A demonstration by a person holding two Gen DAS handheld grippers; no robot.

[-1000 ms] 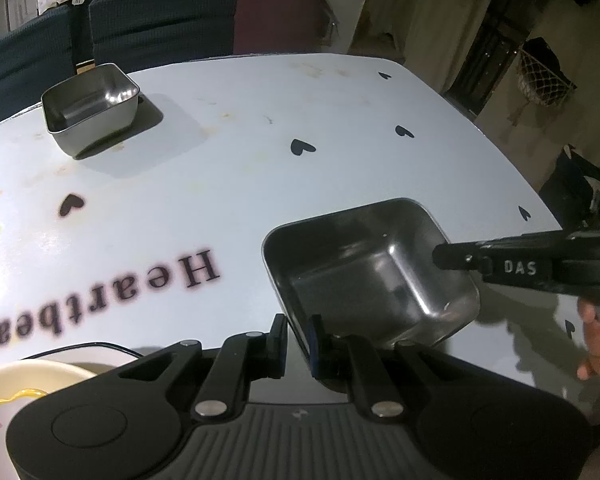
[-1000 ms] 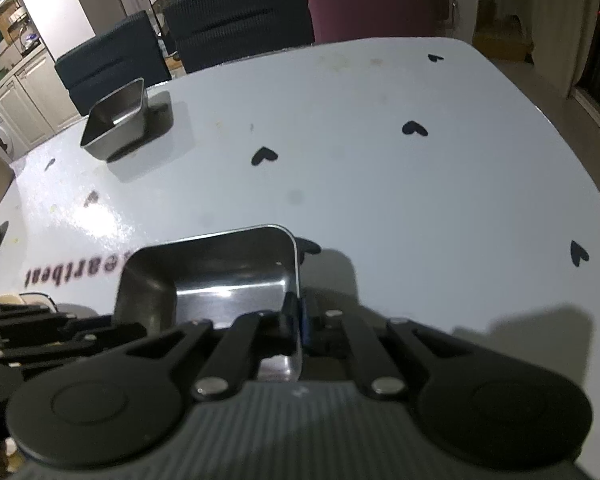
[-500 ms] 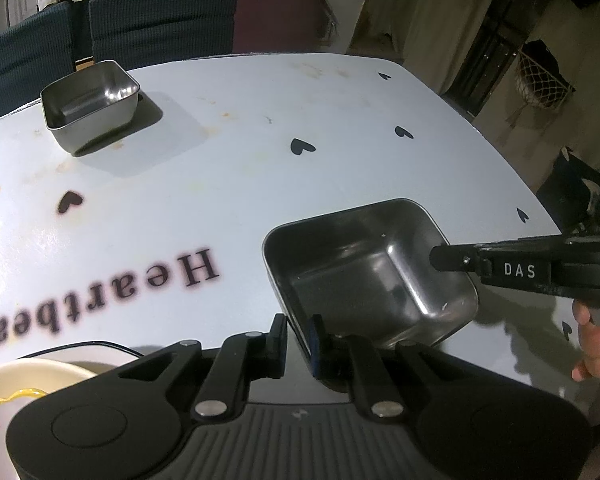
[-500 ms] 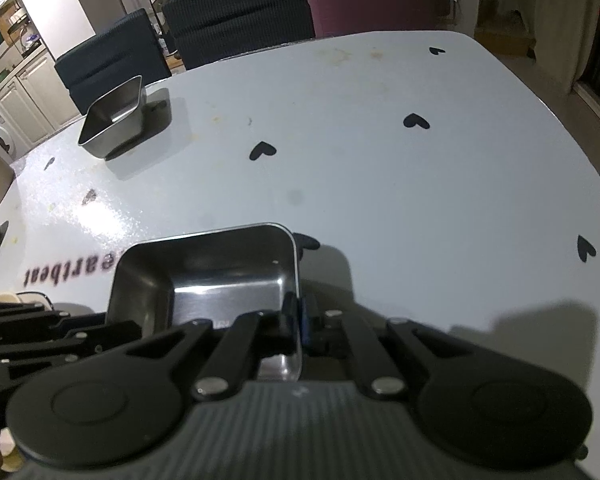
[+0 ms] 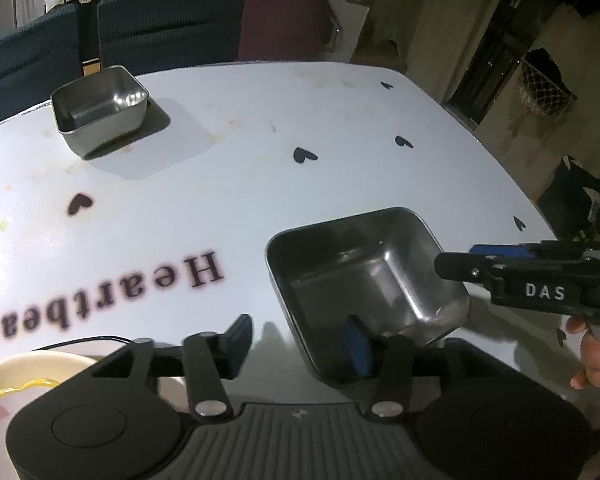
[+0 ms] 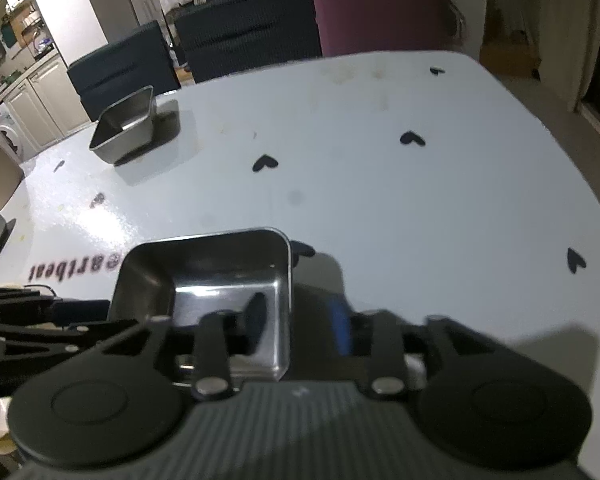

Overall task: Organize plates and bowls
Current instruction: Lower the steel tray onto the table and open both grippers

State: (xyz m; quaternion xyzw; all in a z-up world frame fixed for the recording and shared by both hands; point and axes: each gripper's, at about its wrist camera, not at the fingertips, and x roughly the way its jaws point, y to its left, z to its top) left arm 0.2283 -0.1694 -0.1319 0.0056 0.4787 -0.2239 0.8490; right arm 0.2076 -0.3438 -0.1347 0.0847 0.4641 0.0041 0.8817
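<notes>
Bowl rim between both tongs, left and right, just opened, pads off.

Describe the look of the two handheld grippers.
Both are matte black plastic. The left gripper has a ribbed base, two round caps, silver pivot screws and a blue finger pad. The right gripper matches it; the left view shows white "DAS" lettering on its side.

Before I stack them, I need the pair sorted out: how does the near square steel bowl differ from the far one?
The near square steel bowl sits between both open tools; the far square steel bowl stands alone by the chairs. Near looks larger, though that may be closeness. Both are empty, upright, shiny.
</notes>
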